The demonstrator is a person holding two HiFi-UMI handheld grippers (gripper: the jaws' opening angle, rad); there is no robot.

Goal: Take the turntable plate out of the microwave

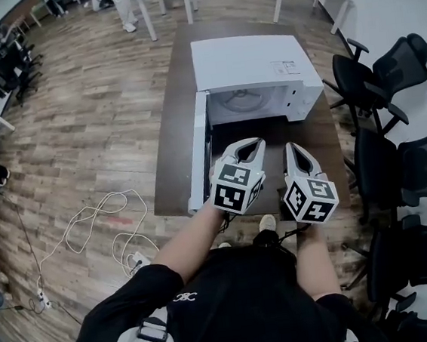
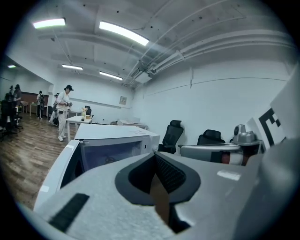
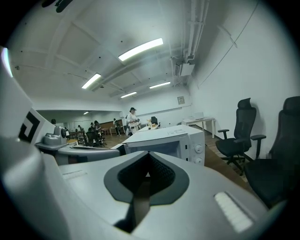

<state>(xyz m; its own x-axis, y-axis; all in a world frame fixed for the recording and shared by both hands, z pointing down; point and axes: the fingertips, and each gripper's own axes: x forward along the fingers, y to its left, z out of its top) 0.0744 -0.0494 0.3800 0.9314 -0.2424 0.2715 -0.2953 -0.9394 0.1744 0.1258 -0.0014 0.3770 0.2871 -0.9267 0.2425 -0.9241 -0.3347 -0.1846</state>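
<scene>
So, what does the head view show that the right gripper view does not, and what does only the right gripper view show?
Only the head view: the turntable plate inside the open microwave, and white cables on the floor. Only the right gripper view: the ceiling lights and the pipes under the ceiling. Both: the microwave, black office chairs and the right gripper, jaws together and empty.

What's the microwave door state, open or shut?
Open. The door stands swung out at the left of the microwave, and the head view looks straight into the exposed cavity.
</scene>
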